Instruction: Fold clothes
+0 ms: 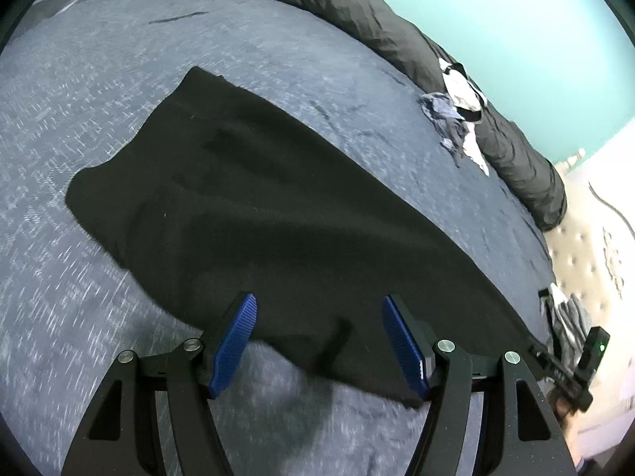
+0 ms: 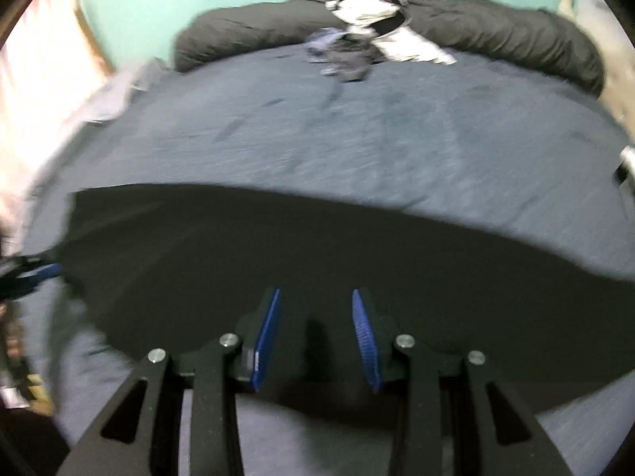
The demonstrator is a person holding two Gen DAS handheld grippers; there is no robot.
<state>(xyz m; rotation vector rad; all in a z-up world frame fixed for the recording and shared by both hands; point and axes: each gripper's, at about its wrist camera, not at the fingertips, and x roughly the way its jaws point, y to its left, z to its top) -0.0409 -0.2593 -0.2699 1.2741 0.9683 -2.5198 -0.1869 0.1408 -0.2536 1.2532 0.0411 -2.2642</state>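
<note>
**Q:** Two grippers are in play; what is each doing?

**A:** Neither holds anything. The left gripper (image 1: 319, 309) hovers over the near edge of a black garment (image 1: 246, 206), its blue pads (image 1: 234, 341) spread wide with only cloth below. The right gripper (image 2: 316, 313) hangs over the same garment (image 2: 317, 246), jaws partly apart and empty.

**Q:** Where does the garment lie?

**A:** Spread flat on a grey-blue bed cover (image 1: 99, 91), long and fairly smooth. It looks at most folded once lengthwise; the dark cloth hides any layers.

**Q:** So what remains?

**A:** Probably most of it. This piece seems to need further folds, and a loose heap of clothes (image 2: 357, 39) waits unfolded by the dark rolled duvet (image 2: 516, 31) at the far side.
</note>
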